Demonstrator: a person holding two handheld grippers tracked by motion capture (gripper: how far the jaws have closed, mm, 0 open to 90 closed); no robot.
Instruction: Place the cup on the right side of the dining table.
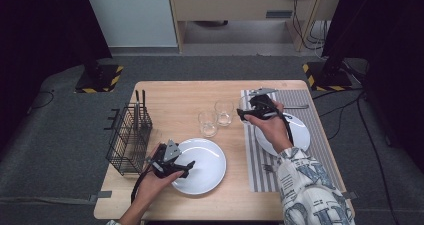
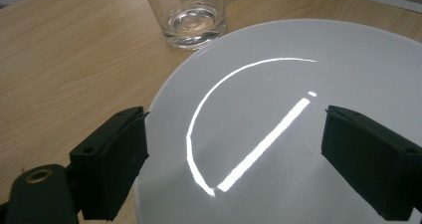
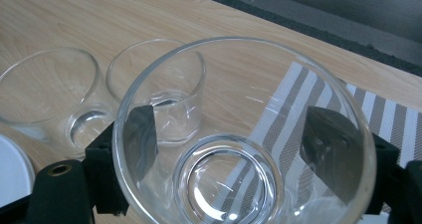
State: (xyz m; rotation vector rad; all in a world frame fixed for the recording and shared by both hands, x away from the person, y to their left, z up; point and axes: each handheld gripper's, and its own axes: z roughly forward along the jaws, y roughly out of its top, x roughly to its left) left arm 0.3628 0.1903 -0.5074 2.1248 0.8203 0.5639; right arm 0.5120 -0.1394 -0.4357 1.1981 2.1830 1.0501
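Right gripper (image 3: 234,159) clamps glass bowl (image 3: 239,134) — striped mat (image 3: 378,114) beneath

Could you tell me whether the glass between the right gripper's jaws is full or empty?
Empty: through the glass the striped placemat shows clearly, with no liquid inside.

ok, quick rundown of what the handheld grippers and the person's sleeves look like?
Both are black. The left gripper carries a grey three-cornered plate on top and trails a black cable. Its jaws end in flat, black rectangular pads, with a brass-coloured ring at the base. The right gripper has a similar plate and cable. The right forearm wears a pale sleeve with a blue-grey print.
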